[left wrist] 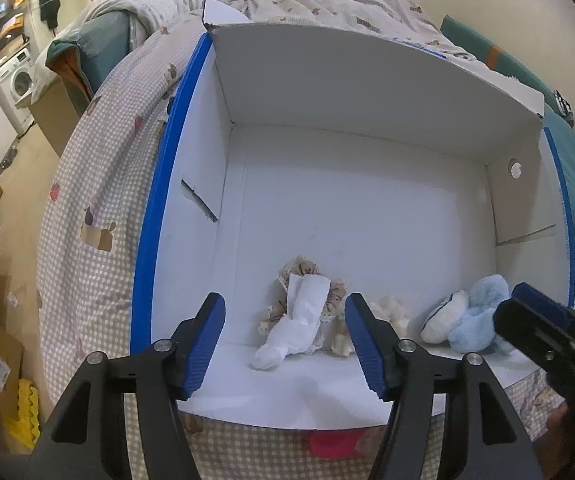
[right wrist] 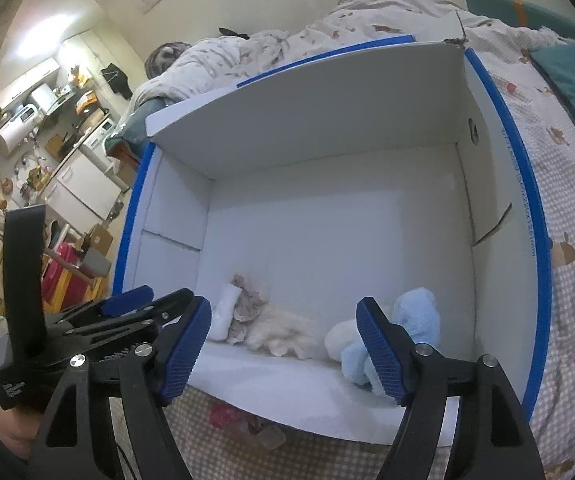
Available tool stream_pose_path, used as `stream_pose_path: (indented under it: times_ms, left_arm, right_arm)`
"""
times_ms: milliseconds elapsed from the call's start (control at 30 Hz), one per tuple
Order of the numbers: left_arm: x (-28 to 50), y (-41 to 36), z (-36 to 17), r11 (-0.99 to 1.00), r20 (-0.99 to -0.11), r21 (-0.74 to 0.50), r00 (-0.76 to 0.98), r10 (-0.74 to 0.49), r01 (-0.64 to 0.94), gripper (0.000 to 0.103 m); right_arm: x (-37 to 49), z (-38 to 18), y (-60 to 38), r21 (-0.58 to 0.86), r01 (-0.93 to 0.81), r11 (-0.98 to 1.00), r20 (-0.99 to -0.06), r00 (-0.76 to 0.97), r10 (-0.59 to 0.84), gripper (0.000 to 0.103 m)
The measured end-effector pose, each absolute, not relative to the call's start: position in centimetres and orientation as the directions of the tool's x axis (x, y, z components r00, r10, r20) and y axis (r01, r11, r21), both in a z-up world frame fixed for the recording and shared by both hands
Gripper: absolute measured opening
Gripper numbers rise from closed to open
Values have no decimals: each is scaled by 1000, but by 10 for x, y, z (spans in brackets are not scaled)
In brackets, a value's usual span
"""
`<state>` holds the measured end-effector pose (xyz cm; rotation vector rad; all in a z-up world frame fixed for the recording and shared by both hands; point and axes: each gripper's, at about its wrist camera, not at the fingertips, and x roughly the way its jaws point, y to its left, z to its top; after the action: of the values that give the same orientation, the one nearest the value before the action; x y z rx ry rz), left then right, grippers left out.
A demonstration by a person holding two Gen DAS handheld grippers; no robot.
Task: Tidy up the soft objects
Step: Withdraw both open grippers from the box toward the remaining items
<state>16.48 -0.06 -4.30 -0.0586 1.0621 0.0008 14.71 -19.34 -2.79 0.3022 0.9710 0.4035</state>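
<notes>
A white cardboard box (left wrist: pixel 367 92) with blue edges lies open on the bed. Against its near wall lie a white cloth roll (left wrist: pixel 299 320) on a floral frilly piece (left wrist: pixel 307 270), a cream fluffy piece (left wrist: pixel 391 308) and a light blue and white plush (left wrist: pixel 471 316). My left gripper (left wrist: pixel 283 320) is open and empty, above the near edge in front of the white roll. My right gripper (right wrist: pixel 283 324) is open and empty, over the cream piece (right wrist: pixel 283 334), its right finger in front of the blue plush (right wrist: pixel 415 316). The white roll (right wrist: pixel 223 316) lies left of it.
The box rests on a checked quilt (left wrist: pixel 99 208) with teal pillows (right wrist: pixel 567 80) to the right. The box floor (left wrist: pixel 347 208) behind the items is bare. A kitchen area with a washing machine (left wrist: pixel 19 76) and cardboard lies to the left, beyond the bed's edge.
</notes>
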Motion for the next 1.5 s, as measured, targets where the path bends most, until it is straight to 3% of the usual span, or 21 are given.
stream_pose_path:
  times_ms: [633,1500]
  left_arm:
    - [154,7,-35,997,-867,-67,496,-41,-36,65]
    - [80,40,-18,993,-849,-80,528,-24,-85,65]
  right_arm:
    - [136,-21,-200,405,-197,893,-728,522,445,80]
    - [73,-15,-213,364,-148,920,-756,530,384,79]
